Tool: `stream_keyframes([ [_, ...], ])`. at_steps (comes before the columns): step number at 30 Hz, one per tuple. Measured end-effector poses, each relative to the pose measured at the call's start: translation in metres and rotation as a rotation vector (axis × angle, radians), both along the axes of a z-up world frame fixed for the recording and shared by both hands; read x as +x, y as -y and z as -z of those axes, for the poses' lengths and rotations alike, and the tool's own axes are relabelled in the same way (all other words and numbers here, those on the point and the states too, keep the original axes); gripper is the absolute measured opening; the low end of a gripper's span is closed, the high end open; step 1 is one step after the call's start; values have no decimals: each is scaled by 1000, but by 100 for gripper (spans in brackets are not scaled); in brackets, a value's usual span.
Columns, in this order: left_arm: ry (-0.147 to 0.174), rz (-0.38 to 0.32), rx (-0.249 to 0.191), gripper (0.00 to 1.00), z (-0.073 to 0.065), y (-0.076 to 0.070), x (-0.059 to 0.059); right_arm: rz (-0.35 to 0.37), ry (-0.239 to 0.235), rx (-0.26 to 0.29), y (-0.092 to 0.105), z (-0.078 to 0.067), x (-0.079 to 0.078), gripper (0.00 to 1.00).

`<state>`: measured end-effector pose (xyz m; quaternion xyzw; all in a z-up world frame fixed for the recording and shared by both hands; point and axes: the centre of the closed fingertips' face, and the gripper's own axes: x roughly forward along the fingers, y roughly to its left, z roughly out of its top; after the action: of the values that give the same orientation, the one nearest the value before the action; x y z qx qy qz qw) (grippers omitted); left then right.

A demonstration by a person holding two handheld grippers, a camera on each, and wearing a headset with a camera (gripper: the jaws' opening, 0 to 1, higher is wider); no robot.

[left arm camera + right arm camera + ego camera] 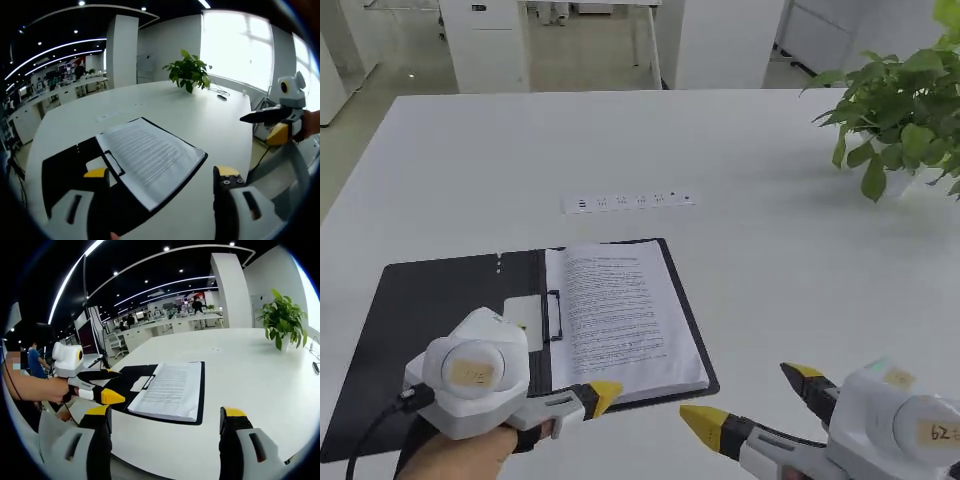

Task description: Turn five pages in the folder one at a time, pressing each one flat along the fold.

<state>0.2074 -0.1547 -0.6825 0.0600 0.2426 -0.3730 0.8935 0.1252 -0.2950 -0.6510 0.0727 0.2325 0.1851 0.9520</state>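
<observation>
Left gripper (162,175) jaws spread, nothing held; it hovers at the near edge of the folder (430,310), one yellow tip over the near edge of the page stack (620,315); right gripper (755,398) also spread and empty, off the folder, just past its near right corner over bare surface (770,250).

Folder lies open straight ahead of the left gripper, ahead and to the left of the right one; black cover flat on the side away from the right gripper, printed pages stacked on the side nearer it, clip (552,315) at the fold between.

My read: no page lifted, so the step in hand is a page pickup; open jaws fit that; right one sits by the free page edge to pinch a single sheet, left one nearer the fold to press flat after. Risk: catching two sheets at once.
</observation>
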Motion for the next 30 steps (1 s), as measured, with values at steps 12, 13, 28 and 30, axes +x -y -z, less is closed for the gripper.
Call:
stream_keyframes([
  [12, -23, 67, -6, 82, 25, 45, 10, 11, 1, -2, 1, 1, -1, 88],
  [13, -24, 68, -9, 82, 26, 47, 11, 12, 0, -5, 1, 1, -1, 88],
  [28, -41, 53, -18, 78, 50, 77, 29, 41, 5, -9, 6, -1, 0, 88],
  [30, -45, 43, -15, 78, 54, 79, 31, 43, 8, -7, 6, -2, 1, 88],
])
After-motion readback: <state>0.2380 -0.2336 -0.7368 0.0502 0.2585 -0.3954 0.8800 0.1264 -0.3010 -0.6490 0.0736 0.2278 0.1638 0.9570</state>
